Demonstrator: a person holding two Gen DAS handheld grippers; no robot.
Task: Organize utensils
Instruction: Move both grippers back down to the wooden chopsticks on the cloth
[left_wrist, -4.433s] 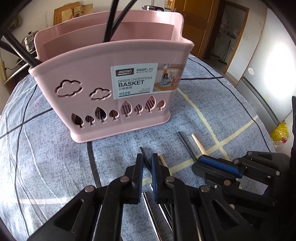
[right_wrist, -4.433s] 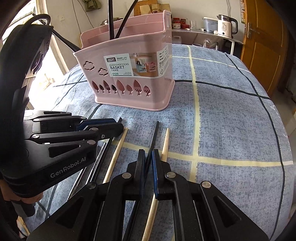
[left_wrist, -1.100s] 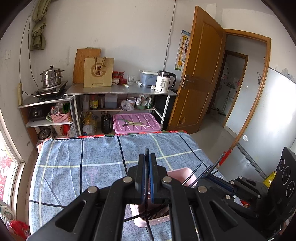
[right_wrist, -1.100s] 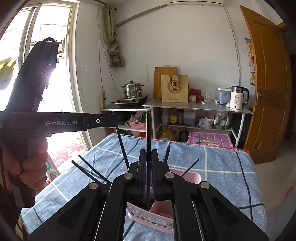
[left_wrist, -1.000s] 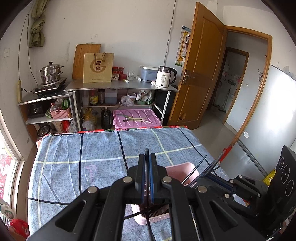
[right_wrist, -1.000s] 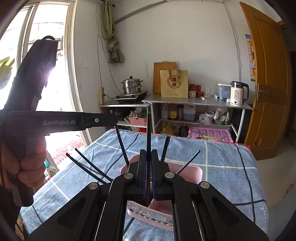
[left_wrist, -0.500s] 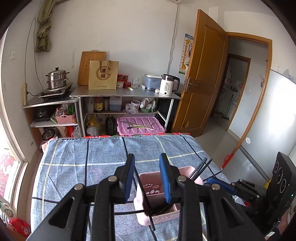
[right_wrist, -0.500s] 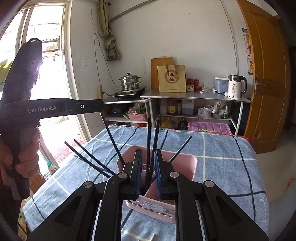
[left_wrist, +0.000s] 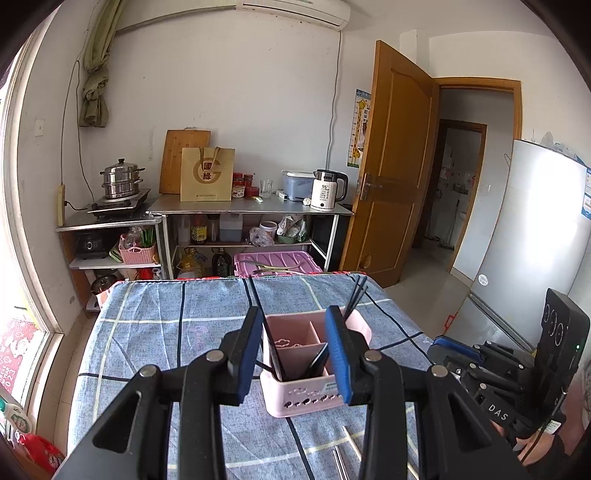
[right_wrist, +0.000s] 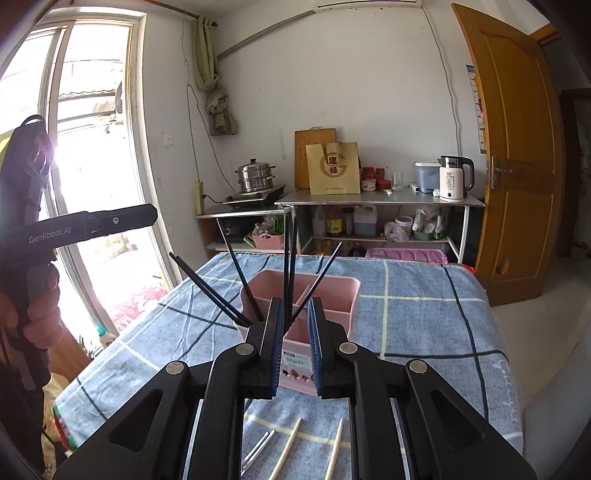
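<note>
Right wrist: wooden chopsticks (right_wrist: 288, 448), metal chopsticks (right_wrist: 256, 452) before pink basket (right_wrist: 343, 291).

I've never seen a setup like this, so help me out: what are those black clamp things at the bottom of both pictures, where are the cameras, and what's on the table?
Those clamps are hand-held grippers, one in each of a person's hands; there is no robot arm. Each carries a wide-angle camera looking forward along its two fingers, so each picture is one gripper's own view.

In the left camera's view, the left gripper is open and holds nothing. In the right camera's view, the right gripper is open and empty too; the left hand shows at that picture's edge.

On the blue checked tablecloth stands a pink divided basket with black chopsticks leaning in it. Nearer the camera lie two wooden chopsticks and a pair of metal ones, not yet put away.
</note>
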